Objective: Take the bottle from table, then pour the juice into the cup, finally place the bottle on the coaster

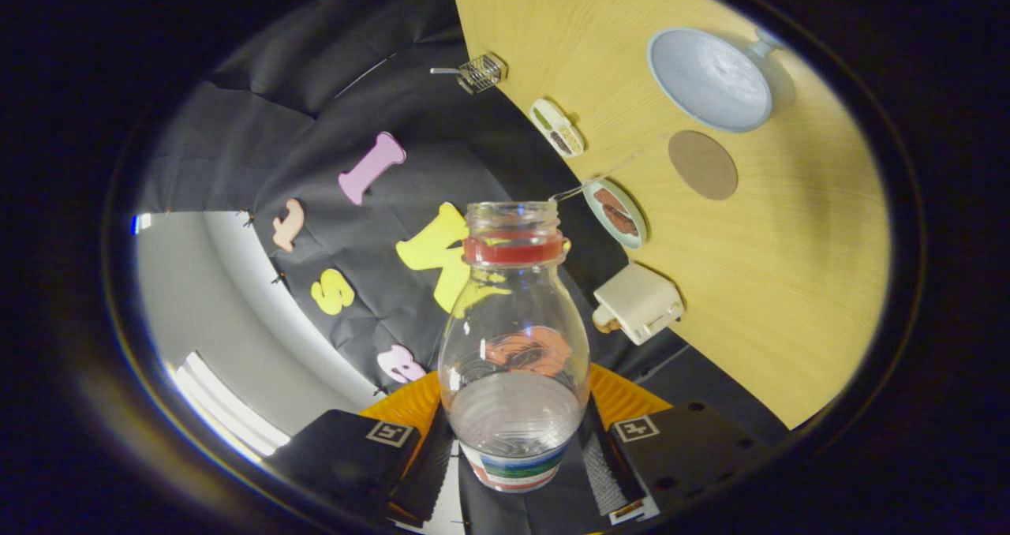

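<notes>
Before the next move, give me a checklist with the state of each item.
1. Bottle held between both fingers of the gripper: ok.
2. Bottle open, no cap on its mouth: ok.
3. Bottle tipped toward the cup: ok, the view is tilted with it.
4. Mouth over the cup: not ok, the cup lies well beyond and to the side.
5. Juice left in the bottle: cannot tell.
6. Coaster free for the bottle: ok, it lies bare beside the cup.
</notes>
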Demonstrator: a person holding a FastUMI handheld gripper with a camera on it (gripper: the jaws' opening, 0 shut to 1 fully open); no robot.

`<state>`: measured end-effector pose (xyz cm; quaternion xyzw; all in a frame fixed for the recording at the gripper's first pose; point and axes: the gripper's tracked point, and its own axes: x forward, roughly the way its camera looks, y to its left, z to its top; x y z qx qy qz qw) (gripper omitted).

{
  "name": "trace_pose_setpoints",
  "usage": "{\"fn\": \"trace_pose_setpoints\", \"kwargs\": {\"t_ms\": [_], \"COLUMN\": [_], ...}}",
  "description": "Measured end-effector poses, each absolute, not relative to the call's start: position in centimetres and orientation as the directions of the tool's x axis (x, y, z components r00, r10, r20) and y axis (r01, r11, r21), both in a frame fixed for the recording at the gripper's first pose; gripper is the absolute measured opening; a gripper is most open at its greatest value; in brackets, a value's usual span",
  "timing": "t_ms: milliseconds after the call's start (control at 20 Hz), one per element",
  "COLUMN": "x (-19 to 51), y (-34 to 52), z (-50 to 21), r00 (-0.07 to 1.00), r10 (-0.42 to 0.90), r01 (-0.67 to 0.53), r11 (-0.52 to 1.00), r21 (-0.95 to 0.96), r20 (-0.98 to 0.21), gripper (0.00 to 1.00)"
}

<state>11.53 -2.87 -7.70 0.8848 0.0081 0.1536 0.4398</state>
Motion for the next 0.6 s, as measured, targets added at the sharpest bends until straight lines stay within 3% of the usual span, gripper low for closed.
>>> {"fn": "trace_pose_setpoints", "kwargs": {"t_ms": [250, 600], "x": [11.6, 12.5], "y": [-3.6, -2.9], "z": [-7.5, -14.3], "r00": [0.956, 0.980], "r10": [0.135, 0.166], "r01": [-0.130, -0.001], "r11": [-0.600, -0.547], "r21": [0.789, 0.837], "r20": [0.260, 0.109], "gripper": [0.77, 0.77]}}
